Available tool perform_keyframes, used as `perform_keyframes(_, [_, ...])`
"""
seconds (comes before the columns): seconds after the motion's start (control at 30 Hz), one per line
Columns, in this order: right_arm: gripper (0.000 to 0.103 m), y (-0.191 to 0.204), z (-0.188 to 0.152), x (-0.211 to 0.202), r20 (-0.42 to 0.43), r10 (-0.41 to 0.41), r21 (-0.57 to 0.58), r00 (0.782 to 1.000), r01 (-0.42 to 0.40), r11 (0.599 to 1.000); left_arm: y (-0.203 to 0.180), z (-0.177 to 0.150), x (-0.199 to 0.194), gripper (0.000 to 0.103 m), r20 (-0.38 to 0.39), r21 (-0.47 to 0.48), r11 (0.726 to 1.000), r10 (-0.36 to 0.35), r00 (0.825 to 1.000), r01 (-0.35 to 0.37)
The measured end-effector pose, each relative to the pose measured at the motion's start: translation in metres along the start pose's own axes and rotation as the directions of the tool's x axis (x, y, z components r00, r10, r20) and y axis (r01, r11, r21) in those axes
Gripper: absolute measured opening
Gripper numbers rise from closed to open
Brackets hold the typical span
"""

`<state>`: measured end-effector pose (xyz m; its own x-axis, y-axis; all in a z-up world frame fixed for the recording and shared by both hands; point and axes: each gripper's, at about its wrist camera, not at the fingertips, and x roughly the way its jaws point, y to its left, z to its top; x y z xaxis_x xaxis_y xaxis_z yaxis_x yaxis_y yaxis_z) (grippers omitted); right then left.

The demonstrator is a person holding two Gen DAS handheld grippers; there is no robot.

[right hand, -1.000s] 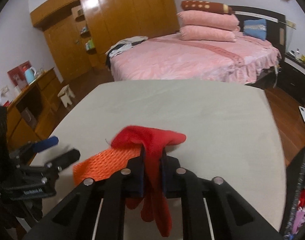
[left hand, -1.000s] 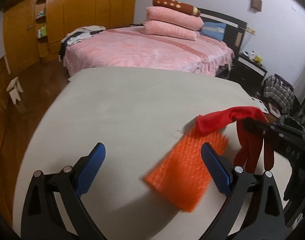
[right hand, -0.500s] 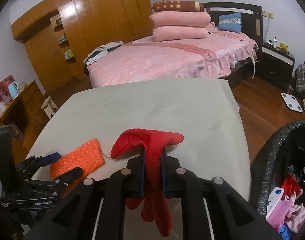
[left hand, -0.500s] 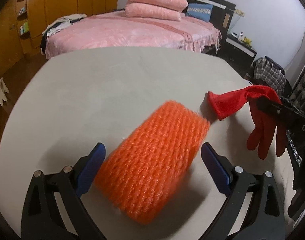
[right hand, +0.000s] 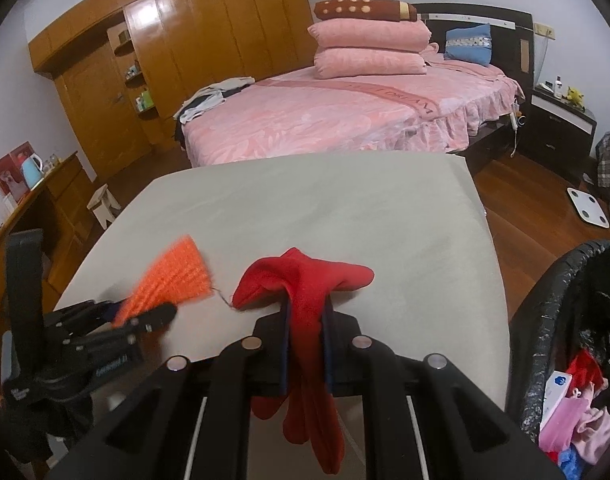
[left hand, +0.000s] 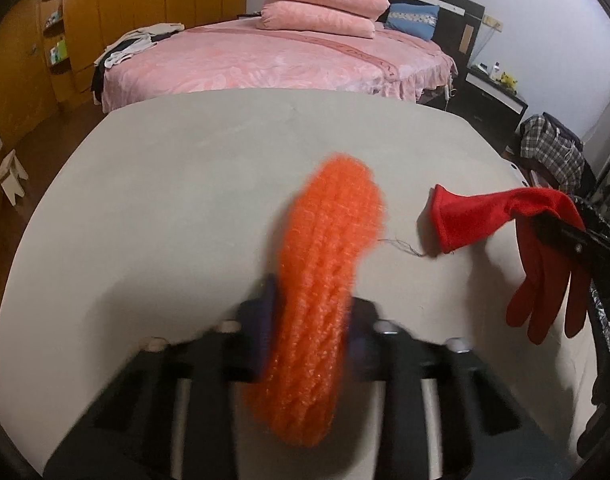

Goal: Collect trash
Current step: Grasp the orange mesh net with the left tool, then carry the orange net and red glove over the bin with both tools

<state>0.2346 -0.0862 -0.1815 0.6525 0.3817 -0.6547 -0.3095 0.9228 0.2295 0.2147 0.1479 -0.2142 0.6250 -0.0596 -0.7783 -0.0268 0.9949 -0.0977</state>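
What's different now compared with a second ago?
The left gripper moved over the orange knit piece, and its wide-open jaws are closing around it, bunching it up. The right gripper holds the red glove as before.

Fuzzy orange knit piece raised on edge (blurred), red glove draped, fingers hanging down

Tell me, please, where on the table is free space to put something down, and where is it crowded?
The table is bare over its whole far half, toward the bed, and along its left side. The crowded part is the near edge: the left gripper is closing on the orange mesh, and beside it the right gripper holds the red glove. The trash bin borders the right corner.
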Motion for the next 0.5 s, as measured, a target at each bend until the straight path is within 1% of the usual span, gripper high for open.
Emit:
perform_keyframes(0.07, [0.013,0.001,0.0,-0.002,0.002,0.001,-0.002,1.0,-0.001,1.0,0.0,0.001,-0.002,0.021,-0.002,-0.005,1.0,-0.005,1.0,0.005])
perform_keyframes(0.13, [0.013,0.002,0.001,-0.007,0.009,0.001,-0.005,1.0,-0.001,1.0,-0.003,0.002,-0.006,0.02,0.003,0.0,1.0,0.0,1.0,0.0])
perform_keyframes(0.4, [0.013,0.006,0.009,-0.031,0.047,0.007,-0.003,0.999,-0.007,1.0,-0.017,0.014,-0.041,0.02,0.056,-0.004,1.0,0.007,0.998,-0.006])
perform_keyframes(0.5, [0.013,0.007,0.014,-0.044,0.067,0.01,-0.004,0.998,-0.01,1.0,-0.023,0.018,-0.055,0.02,0.071,-0.008,1.0,-0.004,0.997,0.005])
